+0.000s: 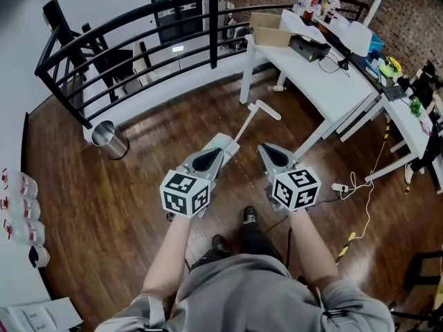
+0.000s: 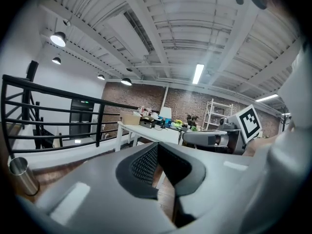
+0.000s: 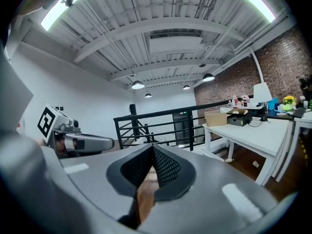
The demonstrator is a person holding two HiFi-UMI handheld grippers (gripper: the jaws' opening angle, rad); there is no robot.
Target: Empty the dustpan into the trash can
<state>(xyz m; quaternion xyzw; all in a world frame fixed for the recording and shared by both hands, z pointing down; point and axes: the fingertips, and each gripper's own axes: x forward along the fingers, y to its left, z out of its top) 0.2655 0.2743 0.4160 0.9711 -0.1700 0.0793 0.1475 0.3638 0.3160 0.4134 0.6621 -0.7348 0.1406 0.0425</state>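
Left claw: the left gripper [image 2: 157, 146] has its jaws drawn together at the tips with nothing between them. Only floor and a table leg show through the slot behind the pads.
Right claw: the right gripper [image 3: 152, 148] is closed the same way and empty, with bare floorboards showing below the meeting pads.
Pose: both are held out ahead of the person, side by side and apart, tilted slightly down over the wooden floor [image 1: 104, 206].
Dustpan: a white long handle [image 1: 252, 116] lies on the floor just beyond the left gripper's tip. It is probably the dustpan's handle. The pan end is hidden behind that gripper, so neither the pan nor its contents can be confirmed.
Trash can: the metal trash can [image 1: 111, 138] stands upright by the foot of the black railing [image 1: 138, 19]. It is off to the left and well apart from the handle.
Done so far: nothing, judging by this layout. The handle is ungripped and nothing is near the can.
Left to do: take hold of the handle, carry the dustpan across to the can, and tip it in.
Count: two grippers, each with one marker cube; one trash can; one white handle; two white tables [image 1: 325, 81]; one open cardboard box [image 1: 270, 30] on the nearer table.
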